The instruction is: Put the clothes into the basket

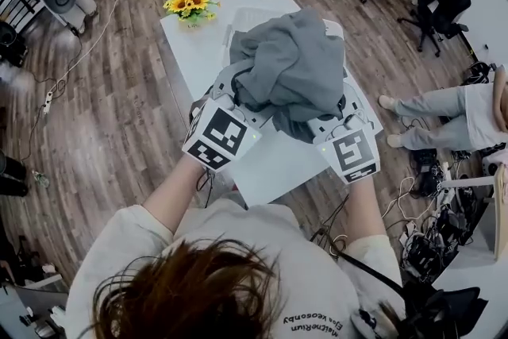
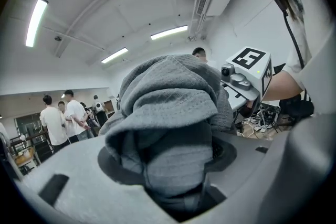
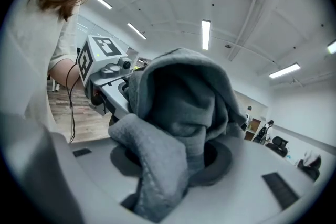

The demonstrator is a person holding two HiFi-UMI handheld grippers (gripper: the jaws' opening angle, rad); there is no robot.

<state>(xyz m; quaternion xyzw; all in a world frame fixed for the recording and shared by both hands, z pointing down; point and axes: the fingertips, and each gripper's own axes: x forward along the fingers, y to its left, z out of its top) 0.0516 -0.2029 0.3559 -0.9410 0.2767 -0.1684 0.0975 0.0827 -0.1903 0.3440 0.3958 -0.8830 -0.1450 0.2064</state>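
Brown wooden plank floor [image 1: 119, 107] fills the left of the head view. A bunch of yellow sunflowers [image 1: 189, 2] stands near the far left corner of the white rectangular worktop [image 1: 198, 52]. Nearer the person, the left gripper [image 1: 228, 101], with its square-marker cube, points away from the body. In the left gripper view its 2 grey fingers [image 2: 73, 186] are closed on a thick fold of the crumpled grey knitted sweatshirt [image 1: 294, 67]. The cloth bulges up out of the gap and hides much of what lies ahead.

The sweatshirt is bunched between the 2 grippers, held up over the middle of the worktop. Whether its lowest edge touches the surface cannot be told.

To its right, the right gripper [image 1: 337, 123] holds the other side. In the right gripper view its fingers [image 3: 273, 191] clamp a rolled edge of the same cloth, with the rest heaped over them. The 2 grippers sit side by side, near each other, each showing in the other's camera.

At the far right a seated person in pale clothes [image 1: 444, 111] stretches both legs toward the worktop, beside a tangle of black cables [image 1: 425, 238] on the floor.
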